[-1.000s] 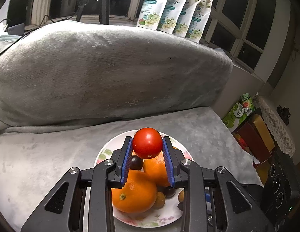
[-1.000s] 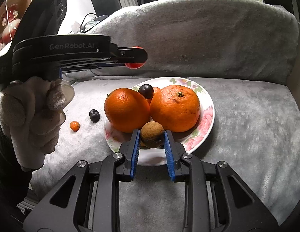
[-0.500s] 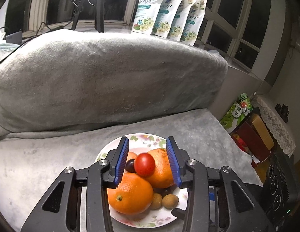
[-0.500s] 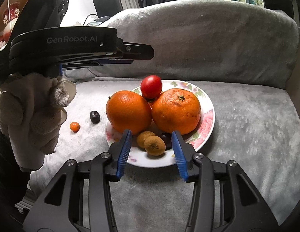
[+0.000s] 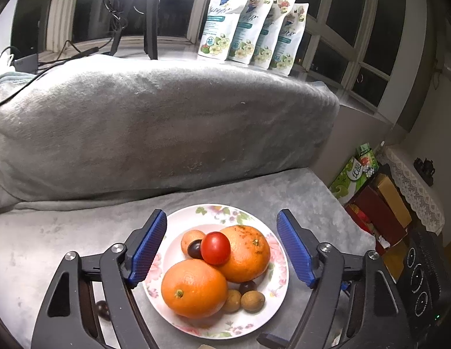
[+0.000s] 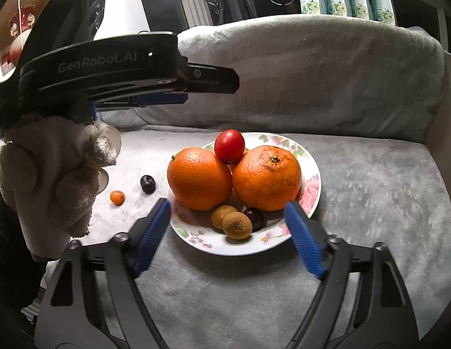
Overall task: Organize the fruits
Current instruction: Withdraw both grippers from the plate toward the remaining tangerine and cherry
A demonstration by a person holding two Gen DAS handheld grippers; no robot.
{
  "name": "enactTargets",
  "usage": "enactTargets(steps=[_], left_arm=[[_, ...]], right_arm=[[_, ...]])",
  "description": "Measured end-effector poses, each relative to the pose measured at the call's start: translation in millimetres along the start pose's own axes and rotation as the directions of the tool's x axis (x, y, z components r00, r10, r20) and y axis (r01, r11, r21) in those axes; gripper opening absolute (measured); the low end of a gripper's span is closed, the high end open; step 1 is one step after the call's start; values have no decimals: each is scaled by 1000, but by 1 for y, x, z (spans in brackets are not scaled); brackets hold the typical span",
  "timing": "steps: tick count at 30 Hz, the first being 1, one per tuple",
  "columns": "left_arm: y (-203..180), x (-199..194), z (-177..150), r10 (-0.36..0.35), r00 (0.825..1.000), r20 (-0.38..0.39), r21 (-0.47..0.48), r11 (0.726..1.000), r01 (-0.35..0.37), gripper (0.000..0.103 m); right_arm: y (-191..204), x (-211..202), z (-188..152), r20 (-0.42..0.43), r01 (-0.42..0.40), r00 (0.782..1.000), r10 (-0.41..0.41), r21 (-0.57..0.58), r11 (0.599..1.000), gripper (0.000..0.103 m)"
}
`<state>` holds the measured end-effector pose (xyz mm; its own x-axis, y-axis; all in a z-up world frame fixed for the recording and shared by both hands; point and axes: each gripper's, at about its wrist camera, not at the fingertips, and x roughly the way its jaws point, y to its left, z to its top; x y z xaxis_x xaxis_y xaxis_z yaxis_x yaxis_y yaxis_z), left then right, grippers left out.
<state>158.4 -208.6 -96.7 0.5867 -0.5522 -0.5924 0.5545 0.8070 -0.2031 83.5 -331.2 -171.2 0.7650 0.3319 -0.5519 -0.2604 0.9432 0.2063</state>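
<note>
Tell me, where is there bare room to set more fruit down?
The grey blanket right of the plate is bare. The plate's near rim has slight room. Crowded: the plate's middle, and its left, by the dark fruit and small orange fruit.

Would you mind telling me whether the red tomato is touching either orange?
Touching. In the right wrist view the red tomato sits wedged on the left orange and right orange, no gap visible.

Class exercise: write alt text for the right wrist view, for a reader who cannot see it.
A floral plate on a grey blanket holds two oranges, a tomato and small fruits. The right gripper is opening, empty, before it.
</note>
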Motion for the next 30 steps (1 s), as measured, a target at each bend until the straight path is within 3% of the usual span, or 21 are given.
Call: enactTargets(steps=[5, 30], left_arm=[[0, -4, 0, 12, 1000, -1, -11, 1000, -12, 79], [8, -64, -13, 62, 992, 108, -11, 998, -61, 79]], right_arm=[[2, -3, 1, 7, -9, 1000, 9, 5, 1000, 92], [29, -22, 7, 42, -33, 999, 33, -9, 999, 92]])
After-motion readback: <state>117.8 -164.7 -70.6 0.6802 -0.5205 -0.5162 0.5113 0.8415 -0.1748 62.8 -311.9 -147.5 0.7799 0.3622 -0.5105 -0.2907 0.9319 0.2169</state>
